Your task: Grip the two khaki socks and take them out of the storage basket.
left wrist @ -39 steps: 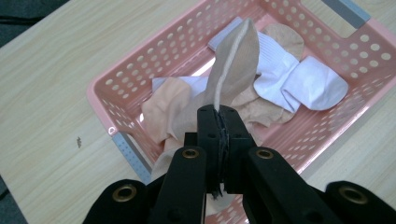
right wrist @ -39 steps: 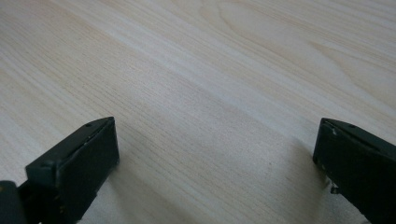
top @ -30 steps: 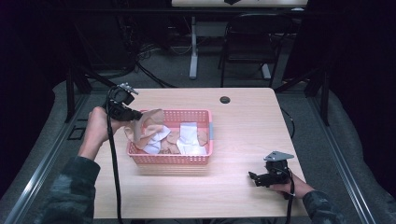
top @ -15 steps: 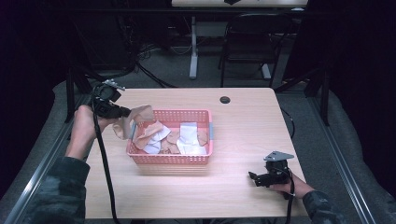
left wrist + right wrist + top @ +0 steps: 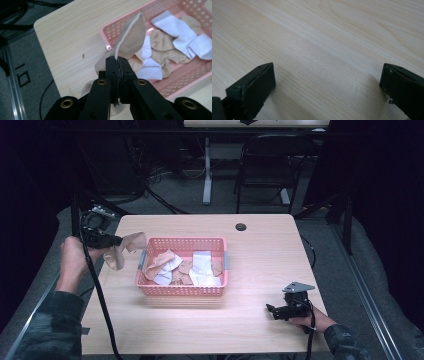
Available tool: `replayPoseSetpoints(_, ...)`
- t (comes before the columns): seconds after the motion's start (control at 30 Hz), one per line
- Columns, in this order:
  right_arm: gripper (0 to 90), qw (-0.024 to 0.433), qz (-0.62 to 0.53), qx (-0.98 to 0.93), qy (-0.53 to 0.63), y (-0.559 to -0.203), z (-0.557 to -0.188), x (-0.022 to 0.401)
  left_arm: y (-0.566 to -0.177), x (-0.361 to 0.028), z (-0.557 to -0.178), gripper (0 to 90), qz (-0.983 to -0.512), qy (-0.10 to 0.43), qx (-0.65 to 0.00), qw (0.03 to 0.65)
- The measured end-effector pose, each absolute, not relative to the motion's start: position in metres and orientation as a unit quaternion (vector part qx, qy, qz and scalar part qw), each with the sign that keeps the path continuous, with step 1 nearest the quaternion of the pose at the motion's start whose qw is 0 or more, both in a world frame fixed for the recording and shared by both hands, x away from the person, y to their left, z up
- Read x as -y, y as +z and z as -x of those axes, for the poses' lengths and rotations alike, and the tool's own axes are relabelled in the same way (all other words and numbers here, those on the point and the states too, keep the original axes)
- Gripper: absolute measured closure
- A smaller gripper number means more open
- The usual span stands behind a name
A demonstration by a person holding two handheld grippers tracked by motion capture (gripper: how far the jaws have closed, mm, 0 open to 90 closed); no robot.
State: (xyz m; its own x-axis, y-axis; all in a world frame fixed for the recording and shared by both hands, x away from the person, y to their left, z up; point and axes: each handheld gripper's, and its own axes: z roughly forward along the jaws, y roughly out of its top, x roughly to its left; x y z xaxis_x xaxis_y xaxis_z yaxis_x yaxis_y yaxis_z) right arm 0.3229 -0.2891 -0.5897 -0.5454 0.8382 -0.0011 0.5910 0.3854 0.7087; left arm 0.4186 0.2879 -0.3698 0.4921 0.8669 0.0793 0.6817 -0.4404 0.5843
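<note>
My left gripper is shut on a beige sock, held in the air just left of the pink basket. In the left gripper view the beige sock sticks up from between the closed jaws of the left gripper, with the pink basket behind it. The basket holds several white and beige socks. Low over the table at the near right rests my right gripper. In the right gripper view the right gripper stands open over bare wood.
The wooden table has a round black cable hole at its far edge. A dark chair and a table leg stand beyond it on the grey floor. Each gripper trails a black cable.
My left gripper has carried the beige sock leftward, out of the basket and over its left rim to the table's left side. The right gripper has stayed put.
</note>
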Motion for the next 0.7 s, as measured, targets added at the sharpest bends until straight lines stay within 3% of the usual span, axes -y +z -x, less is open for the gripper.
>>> replayPoseSetpoints(0.7, 0.0, 0.184, -0.44, -0.812, 0.337, -0.59, -0.323, 0.289, -0.416, -0.324, -0.426, 88.2, -0.795, 0.209, -0.533, 0.201)
